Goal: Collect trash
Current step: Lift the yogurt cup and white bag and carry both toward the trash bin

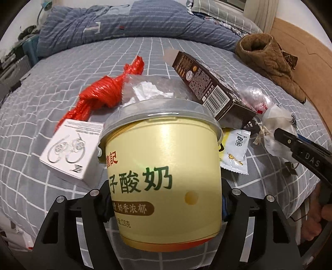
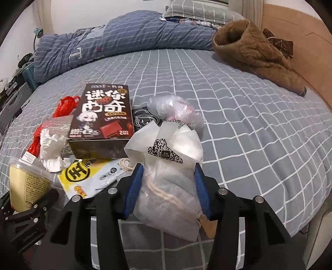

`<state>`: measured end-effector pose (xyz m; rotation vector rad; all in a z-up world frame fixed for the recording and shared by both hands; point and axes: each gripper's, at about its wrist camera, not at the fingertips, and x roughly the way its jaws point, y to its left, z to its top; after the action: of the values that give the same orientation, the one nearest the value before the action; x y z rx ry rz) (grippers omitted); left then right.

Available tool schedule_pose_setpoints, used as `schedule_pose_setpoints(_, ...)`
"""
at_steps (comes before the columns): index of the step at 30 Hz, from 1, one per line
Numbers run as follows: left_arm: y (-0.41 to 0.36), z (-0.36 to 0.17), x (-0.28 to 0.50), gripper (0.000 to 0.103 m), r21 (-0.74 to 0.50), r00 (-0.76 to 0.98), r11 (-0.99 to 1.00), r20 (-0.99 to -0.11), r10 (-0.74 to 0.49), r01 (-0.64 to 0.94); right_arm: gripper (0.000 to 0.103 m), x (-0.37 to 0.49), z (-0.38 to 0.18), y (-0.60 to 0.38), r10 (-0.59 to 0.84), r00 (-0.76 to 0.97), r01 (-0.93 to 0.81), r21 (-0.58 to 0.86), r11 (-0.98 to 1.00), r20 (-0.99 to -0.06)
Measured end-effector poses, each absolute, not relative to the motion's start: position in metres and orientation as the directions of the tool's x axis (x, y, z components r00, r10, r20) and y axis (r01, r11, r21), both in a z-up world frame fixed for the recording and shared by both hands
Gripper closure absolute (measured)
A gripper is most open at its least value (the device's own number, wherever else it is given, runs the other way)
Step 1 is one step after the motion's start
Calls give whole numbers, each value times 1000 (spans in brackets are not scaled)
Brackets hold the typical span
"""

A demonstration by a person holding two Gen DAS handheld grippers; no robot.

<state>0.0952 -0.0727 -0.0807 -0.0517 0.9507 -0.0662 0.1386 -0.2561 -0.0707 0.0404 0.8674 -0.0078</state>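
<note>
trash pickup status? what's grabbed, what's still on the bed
No bin in view, so nothing counts as collected yet. In hand: left gripper is shut on the yogurt cup; right gripper is shut on the white paper bag. Still on the bed: brown box, red bag, white box, yellow snack wrapper, crumpled tissue.

A bedroom, bed filling the view.
The bed [image 2: 238, 108] wears a grey sheet with a white grid. A blue striped quilt [image 2: 124, 39] lies bunched along the far side, a checked pillow [image 2: 199, 10] behind it. A brown fleece garment [image 2: 253, 49] slumps beside the tan headboard [image 2: 298, 41]. White wall [image 2: 87, 10] beyond.
</note>
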Motion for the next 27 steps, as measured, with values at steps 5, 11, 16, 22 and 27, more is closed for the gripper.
schedule_pose_setpoints(5, -66, -69, 87, 33, -48, 599, 998, -798, -64, 42, 56, 130, -56, -249, 5, 665, 14, 19, 1000, -747)
schedule_pose_setpoints(11, -46, -59, 78, 33, -57, 613, 998, -787, -66, 34, 56, 117, -46, -236, 1, 680, -2, 0, 1000, -734)
schedule_pose_setpoints(16, -34, -49, 67, 33, -36, 634, 999, -772, -44, 26, 56, 104, -40, -225, 20, 692, -17, 11, 1000, -722)
schedule_pose_setpoints(22, -16, -44, 49, 33, -40, 645, 999, -763, -51, 32, 56, 86, -40, -207, 54, 693, -50, 26, 998, -719)
schedule_pose_setpoints(27, -1, -36, 34, 33, -43, 661, 999, -749, -50, 26, 56, 75, -38, -193, 66, 699, -70, 23, 997, -713)
